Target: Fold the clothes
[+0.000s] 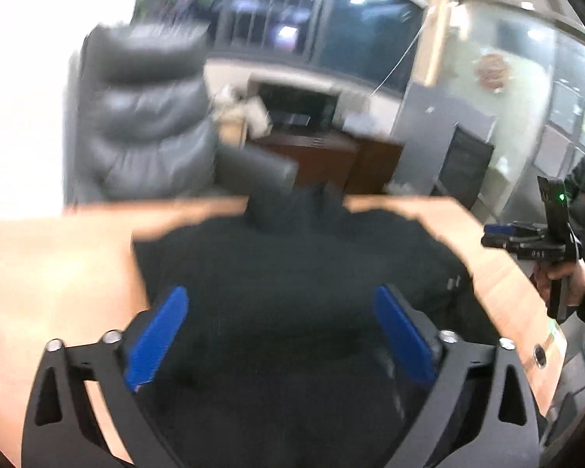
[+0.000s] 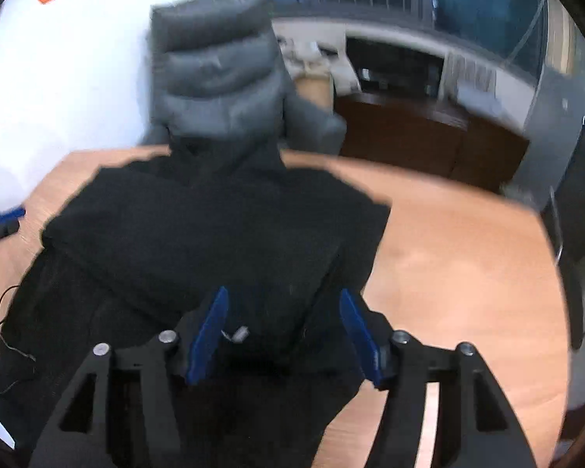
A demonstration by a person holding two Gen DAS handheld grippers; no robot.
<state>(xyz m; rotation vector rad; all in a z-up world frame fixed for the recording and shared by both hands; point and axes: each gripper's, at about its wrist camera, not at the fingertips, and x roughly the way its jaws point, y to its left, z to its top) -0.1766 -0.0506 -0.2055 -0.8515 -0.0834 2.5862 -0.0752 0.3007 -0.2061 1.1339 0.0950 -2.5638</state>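
A black garment (image 1: pixel 292 273) lies spread on the wooden table (image 1: pixel 58 273), its far end hanging over the back edge. In the right wrist view the garment (image 2: pixel 214 226) shows a folded layer on top. My left gripper (image 1: pixel 280 296) is open above the garment's near part, nothing between its blue pads (image 1: pixel 156 335). My right gripper (image 2: pixel 282 296) is open above the garment's near right part, blue pads (image 2: pixel 208 335) apart. The right gripper also shows at the far right of the left wrist view (image 1: pixel 499 234). Both views are motion blurred.
A grey padded office chair (image 1: pixel 144 117) stands behind the table, also in the right wrist view (image 2: pixel 218 74). Bare table (image 2: pixel 468 273) lies right of the garment. A dark wood cabinet (image 2: pixel 409 132) and windows are beyond. A thin cable (image 2: pixel 7 335) lies at the left.
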